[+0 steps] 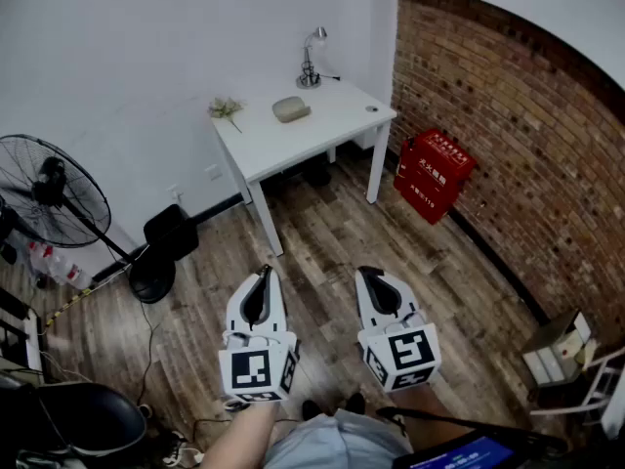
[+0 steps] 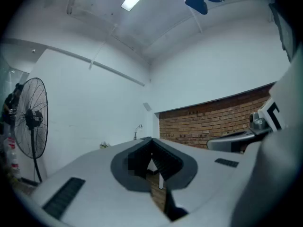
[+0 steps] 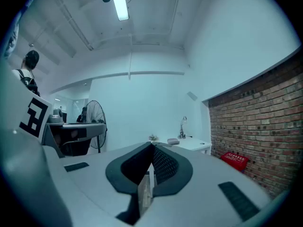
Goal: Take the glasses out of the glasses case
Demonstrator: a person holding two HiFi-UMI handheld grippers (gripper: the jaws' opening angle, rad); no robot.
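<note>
head view: a person is standing on the wooden floor and holding the left hand-held gripper (image 1: 264, 272) and the right hand-held gripper (image 1: 368, 272) level and side by side at the near edge, both with jaws pressed together and nothing between them. that probably means the work is not yet begun. the glasses case (image 1: 291, 108), a rounded grey-green shell, is lying well apart from them on the white desk (image 1: 332, 130) at the far wall, between a small plant sprig (image 1: 226, 108) on its left and a desk lamp (image 1: 311, 62) behind it. the case is looking closed, so whatever it is holding is not showing. a red box (image 1: 434, 176) is leaning at the brick wall on the right, and a standing fan (image 1: 49, 193) is filling the left.

left gripper view: the jaws are meeting at their tips with only the room showing past them. the lamp (image 2: 138, 129) and the sprig (image 2: 104, 145) are peeking over the gripper's body far off, while the case itself is not making itself out here. the fan (image 2: 31, 119) is standing at the left.

right gripper view: these jaws are likewise sitting shut on nothing. beyond them the desk (image 3: 196, 145) is appearing far and slightly right, the case (image 3: 173, 141) resting on its top beside the lamp (image 3: 182, 126), and the red box (image 3: 234, 159) is sitting low at the bricks. judging by this, the person is needing to walk up to the desk before either gripper is opening the case.
</note>
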